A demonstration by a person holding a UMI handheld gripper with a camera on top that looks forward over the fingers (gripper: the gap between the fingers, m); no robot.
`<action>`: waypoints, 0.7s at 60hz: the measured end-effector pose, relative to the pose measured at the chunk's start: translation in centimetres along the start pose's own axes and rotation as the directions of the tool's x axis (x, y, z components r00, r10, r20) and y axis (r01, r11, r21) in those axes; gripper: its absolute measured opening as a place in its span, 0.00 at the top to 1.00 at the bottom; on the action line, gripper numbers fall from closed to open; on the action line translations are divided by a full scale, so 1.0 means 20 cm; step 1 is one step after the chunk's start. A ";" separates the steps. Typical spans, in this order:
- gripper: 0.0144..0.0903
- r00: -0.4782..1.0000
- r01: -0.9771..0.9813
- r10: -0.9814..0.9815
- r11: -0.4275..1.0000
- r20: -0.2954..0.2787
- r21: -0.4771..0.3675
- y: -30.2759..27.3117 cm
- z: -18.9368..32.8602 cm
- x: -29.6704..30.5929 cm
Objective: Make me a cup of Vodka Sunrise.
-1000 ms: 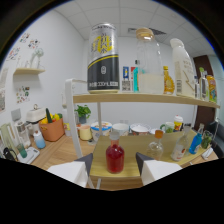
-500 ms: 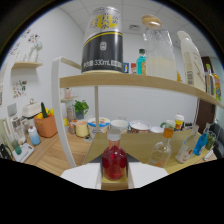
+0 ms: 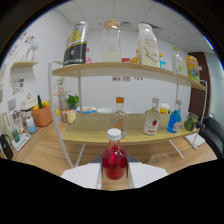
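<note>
Red syrup bottle [image 3: 114, 161] upright between the gripper [image 3: 115, 176] fingers, white cap up

It stood centred with both pale fingers [image 3: 85, 176] hugging its sides, apparently gripped; the lower shelf [image 3: 100, 136] with a clear bottle [image 3: 119, 117] lay beyond. The bottle's base and the fingertips were hidden in shadow

A small bottle [image 3: 114, 161] stood low in the middle of the frame, between the two fingers of the gripper [image 3: 115, 176], on the table [image 3: 45, 150]. Behind it was a lower shelf [image 3: 100, 134] with a bottle [image 3: 119, 116] in the middle. To its right stood more bottles [image 3: 152, 119]. High in the frame ran a top shelf [image 3: 125, 71] with a can [image 3: 75, 44] on its left part. A pot [image 3: 42, 115] sat at the left.
</note>
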 end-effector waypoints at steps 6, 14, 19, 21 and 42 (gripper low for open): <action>0.74 0.999 -0.025 0.025 0.999 -0.020 -0.031 0.12 -0.01 0.10; 0.74 0.980 -0.198 0.199 0.979 0.018 -0.037 0.12 -0.02 0.13; 0.74 0.899 -0.429 0.431 0.902 0.081 -0.044 0.04 -0.03 0.10; 0.74 0.838 -0.533 0.536 0.844 0.104 -0.052 0.01 -0.04 0.11; 0.74 -0.142 -0.969 0.959 -0.084 0.245 -0.234 -0.21 -0.05 0.19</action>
